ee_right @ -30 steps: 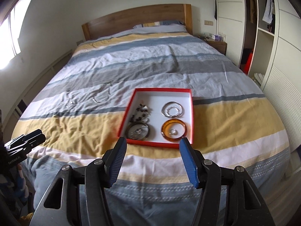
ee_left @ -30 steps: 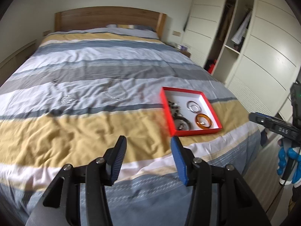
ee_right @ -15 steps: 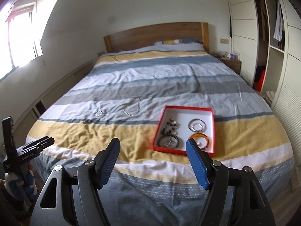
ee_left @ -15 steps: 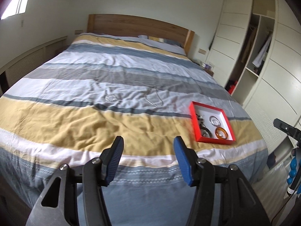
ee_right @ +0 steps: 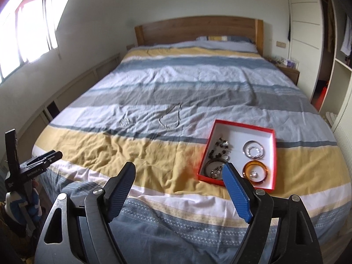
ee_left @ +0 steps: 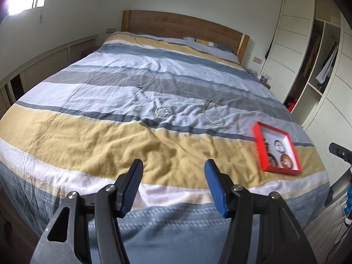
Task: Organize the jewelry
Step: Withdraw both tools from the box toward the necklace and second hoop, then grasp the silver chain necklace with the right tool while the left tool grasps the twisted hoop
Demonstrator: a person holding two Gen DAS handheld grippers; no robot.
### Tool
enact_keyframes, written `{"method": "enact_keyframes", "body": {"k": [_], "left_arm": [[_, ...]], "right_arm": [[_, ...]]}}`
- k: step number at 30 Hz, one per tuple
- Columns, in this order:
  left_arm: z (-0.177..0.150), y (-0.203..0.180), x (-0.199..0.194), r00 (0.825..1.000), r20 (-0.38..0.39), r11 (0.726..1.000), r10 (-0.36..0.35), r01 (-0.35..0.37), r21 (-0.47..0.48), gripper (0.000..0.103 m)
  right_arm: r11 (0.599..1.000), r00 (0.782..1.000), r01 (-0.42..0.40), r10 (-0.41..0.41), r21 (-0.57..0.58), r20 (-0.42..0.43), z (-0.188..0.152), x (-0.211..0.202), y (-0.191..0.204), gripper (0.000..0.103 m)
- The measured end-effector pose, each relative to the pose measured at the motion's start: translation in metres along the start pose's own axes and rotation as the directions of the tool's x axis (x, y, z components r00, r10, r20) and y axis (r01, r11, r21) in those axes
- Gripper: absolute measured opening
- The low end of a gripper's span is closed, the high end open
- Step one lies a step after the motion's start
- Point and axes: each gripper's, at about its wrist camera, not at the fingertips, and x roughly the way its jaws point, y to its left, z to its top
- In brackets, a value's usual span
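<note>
Right wrist view, catalogue of the bed (ee_right: 154,171) and its holdings.

Item 1. Red tray (ee_right: 205,151), white-lined, lying flat near the foot edge of the bed, toward its right-hand corner. It serves as the collecting place. Contents: dark beaded strand (ee_right: 221,148) and a round dark piece at the left side; silver ring bracelet (ee_right: 253,149) and amber bangle (ee_right: 255,169) at the right side, the amber one nearer the foot edge. Pieces lie apart by kind, presumably so they do not tangle.

Item 2. Chain necklace (ee_right: 170,118), loose on the pale stripe toward the middle of the bed, beyond the tray and to its left. Not yet stowed.

Item 3. Small beaded bracelet (ee_right: 125,122), on the same pale stripe, left of the necklace and well apart from the tray. Not yet stowed.

Item 4. Right tongs (ee_right: 179,187), jaws apart, having just been opening, nothing between them; they hang off the foot edge, just short of the tray's near corner.

Item 5. Left tongs (ee_left: 173,182), jaws likewise apart, having just been opening, empty; held off the foot edge and facing the stripe where the bracelet (ee_left: 161,111) and necklace (ee_left: 212,115) lie, tray (ee_left: 260,147) to their right.

Judgement: two loose pieces remain; the wide, empty jaws suit an approach to pick them up, thin chain likely being the harder pinch on soft, wrinkled fabric.
</note>
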Motion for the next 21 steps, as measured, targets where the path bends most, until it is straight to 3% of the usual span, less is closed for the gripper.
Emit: {"method": "enact_keyframes", "body": {"k": [8,21], "left_arm": [[0.032,0.020,0.069,0.999,-0.045,0.999,-0.025,0.024,-0.025,0.056],[0.081,0.024,0.219,0.989,-0.141,0.999,-0.039,0.035,-0.028,0.056]], "right_arm": [[0.998,0.994,-0.062,0.059,-0.026,-0.087,0.030,0.086,0.014,0.080],[0.990,0.970,-0.142,0.135,-0.022,-0.200,0.086,0.249,0.023,0.085]]}}
